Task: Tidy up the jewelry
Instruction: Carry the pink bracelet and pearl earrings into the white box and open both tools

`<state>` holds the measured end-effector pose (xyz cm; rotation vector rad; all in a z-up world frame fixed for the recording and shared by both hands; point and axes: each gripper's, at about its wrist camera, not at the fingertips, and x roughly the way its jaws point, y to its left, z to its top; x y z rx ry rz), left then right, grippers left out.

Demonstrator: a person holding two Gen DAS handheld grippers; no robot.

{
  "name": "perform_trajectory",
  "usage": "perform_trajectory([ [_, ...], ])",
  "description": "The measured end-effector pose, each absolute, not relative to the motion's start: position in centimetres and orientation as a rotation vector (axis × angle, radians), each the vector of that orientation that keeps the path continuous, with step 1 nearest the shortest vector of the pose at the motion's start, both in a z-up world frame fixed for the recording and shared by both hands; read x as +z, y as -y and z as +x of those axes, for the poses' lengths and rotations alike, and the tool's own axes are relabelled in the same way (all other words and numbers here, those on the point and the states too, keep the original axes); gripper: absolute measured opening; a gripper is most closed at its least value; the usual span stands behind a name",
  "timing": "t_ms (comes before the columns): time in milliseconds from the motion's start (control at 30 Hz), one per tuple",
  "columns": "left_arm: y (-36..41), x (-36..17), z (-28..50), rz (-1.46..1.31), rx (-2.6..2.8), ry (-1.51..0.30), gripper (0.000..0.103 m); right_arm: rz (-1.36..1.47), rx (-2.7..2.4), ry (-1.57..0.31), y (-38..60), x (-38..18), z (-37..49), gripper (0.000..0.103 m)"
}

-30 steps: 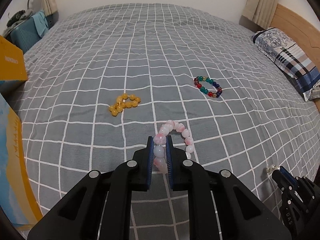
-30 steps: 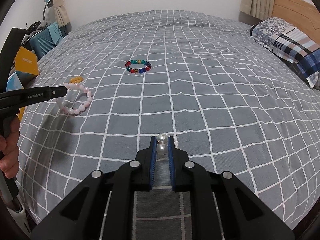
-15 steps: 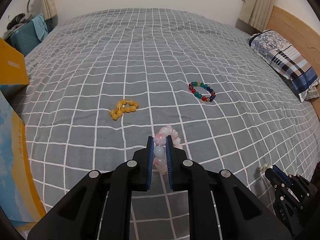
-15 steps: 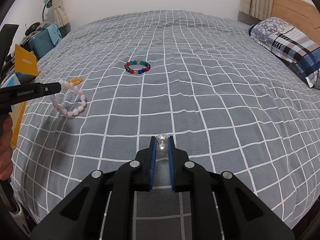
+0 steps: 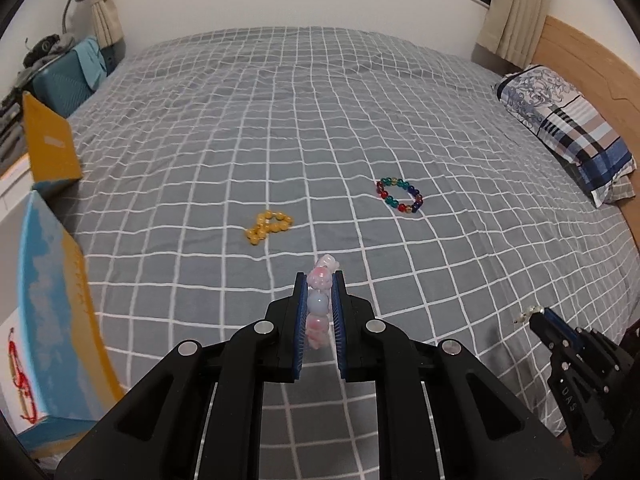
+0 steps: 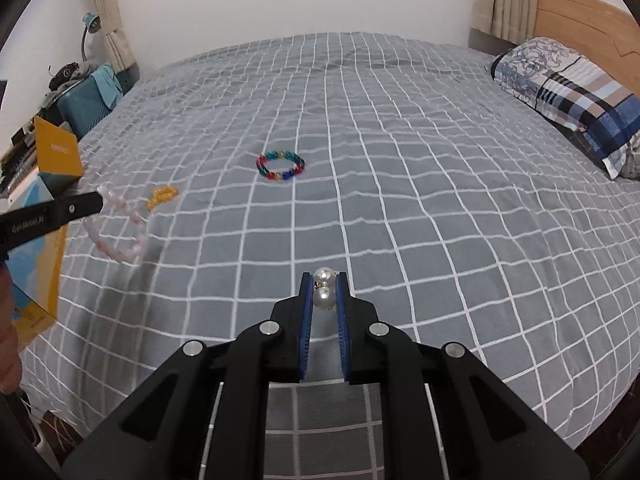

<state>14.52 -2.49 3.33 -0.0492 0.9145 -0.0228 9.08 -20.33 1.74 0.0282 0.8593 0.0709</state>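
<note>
below me spreads the grey checked bedspread [image 5: 320, 120], with the multicoloured bracelet [image 5: 399, 195] and yellow bracelet [image 5: 267, 227] lying well apart on it. my left gripper [image 5: 319, 280] pinches the pink bracelet [image 5: 318, 308], lifted off it. my right gripper [image 6: 323, 282] is clamped on pearl earrings [image 6: 322, 292].

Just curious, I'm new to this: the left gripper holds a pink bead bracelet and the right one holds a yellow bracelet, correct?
Not quite. The right gripper holds white pearls, as the right wrist view shows. The yellow bracelet lies on the bed. The left gripper does hold the pink bracelet.
</note>
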Motion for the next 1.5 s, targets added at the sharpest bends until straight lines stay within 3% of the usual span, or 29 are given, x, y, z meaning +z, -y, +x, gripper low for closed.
perform_trajectory([
  [467, -2.8, 9.3, 12.3, -0.054, 0.084, -0.886, 0.012, -0.010, 0.185, -0.842, 13.9, 9.2, 11.1, 0.011],
  [1000, -15.9, 14.4, 6.9, -0.124, 0.290, -0.836, 0.012, -0.072, 0.376, -0.815, -0.9, 15.0, 11.6, 0.011],
  [1500, -28.2, 11.9, -0.8, -0.215, 0.452, -0.870, 0.012, -0.173, 0.602, -0.809, -17.5, 13.3, 6.1, 0.011],
])
